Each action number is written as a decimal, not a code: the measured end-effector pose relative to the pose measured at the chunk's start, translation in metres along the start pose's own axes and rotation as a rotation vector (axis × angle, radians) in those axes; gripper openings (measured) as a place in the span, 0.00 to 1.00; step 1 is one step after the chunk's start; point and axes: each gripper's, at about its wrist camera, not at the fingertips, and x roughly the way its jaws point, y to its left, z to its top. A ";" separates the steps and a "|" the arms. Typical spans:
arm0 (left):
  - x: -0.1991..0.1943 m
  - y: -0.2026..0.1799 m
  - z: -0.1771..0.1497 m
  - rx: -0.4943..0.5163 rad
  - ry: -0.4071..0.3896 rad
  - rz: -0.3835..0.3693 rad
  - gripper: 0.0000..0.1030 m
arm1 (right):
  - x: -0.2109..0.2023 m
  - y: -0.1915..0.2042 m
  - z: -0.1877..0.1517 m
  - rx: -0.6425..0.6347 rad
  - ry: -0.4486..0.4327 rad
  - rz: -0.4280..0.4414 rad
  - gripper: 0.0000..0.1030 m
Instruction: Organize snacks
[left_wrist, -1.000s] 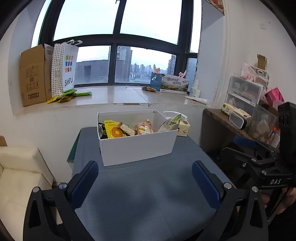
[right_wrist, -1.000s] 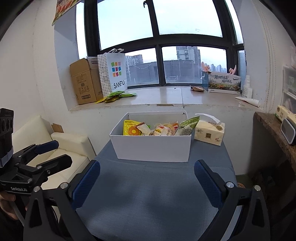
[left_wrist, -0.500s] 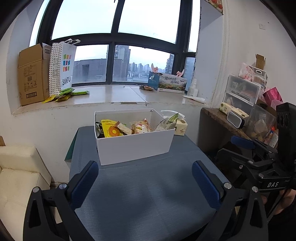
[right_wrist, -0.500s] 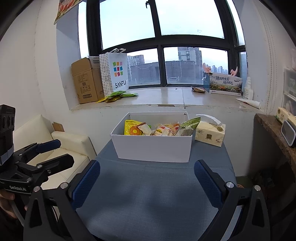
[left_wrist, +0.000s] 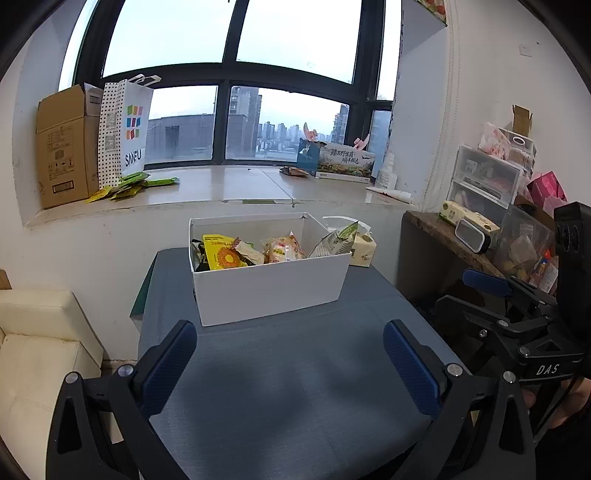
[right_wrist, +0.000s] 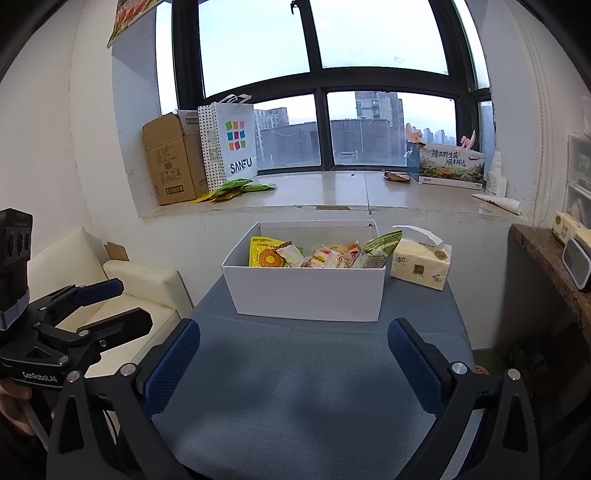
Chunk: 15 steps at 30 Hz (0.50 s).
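Note:
A white box (left_wrist: 269, 286) (right_wrist: 306, 295) stands at the far end of the blue-grey table (left_wrist: 288, 387) (right_wrist: 306, 387). It holds several snack packets: a yellow one (left_wrist: 221, 254) (right_wrist: 266, 254), a green-white one (left_wrist: 338, 240) (right_wrist: 378, 249) leaning on its right wall, and pale ones between. My left gripper (left_wrist: 290, 363) is open and empty over the table's near part. My right gripper (right_wrist: 293, 360) is open and empty, likewise short of the box. Each gripper also shows in the other's view, the right one (left_wrist: 491, 295) and the left one (right_wrist: 114, 302).
A tissue pack (right_wrist: 421, 264) (left_wrist: 364, 249) lies right of the box. A windowsill behind holds a cardboard box (left_wrist: 64, 147), a SANFU bag (right_wrist: 229, 144), green packets (left_wrist: 129, 184) and a printed box (right_wrist: 450, 166). A cream sofa (left_wrist: 33, 354) stands left, a cluttered shelf (left_wrist: 487, 221) right.
Both grippers have drifted slightly back from the box and stay open. Nothing on the table has moved.

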 end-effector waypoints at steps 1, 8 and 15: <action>0.000 -0.001 0.000 0.002 0.001 -0.001 1.00 | 0.000 0.000 0.000 0.001 -0.001 0.001 1.00; 0.001 -0.001 0.000 0.010 0.002 0.003 1.00 | 0.000 -0.001 -0.001 0.005 -0.002 -0.004 1.00; 0.001 0.000 0.000 0.006 0.002 0.001 1.00 | 0.000 0.000 -0.001 0.007 0.001 -0.006 1.00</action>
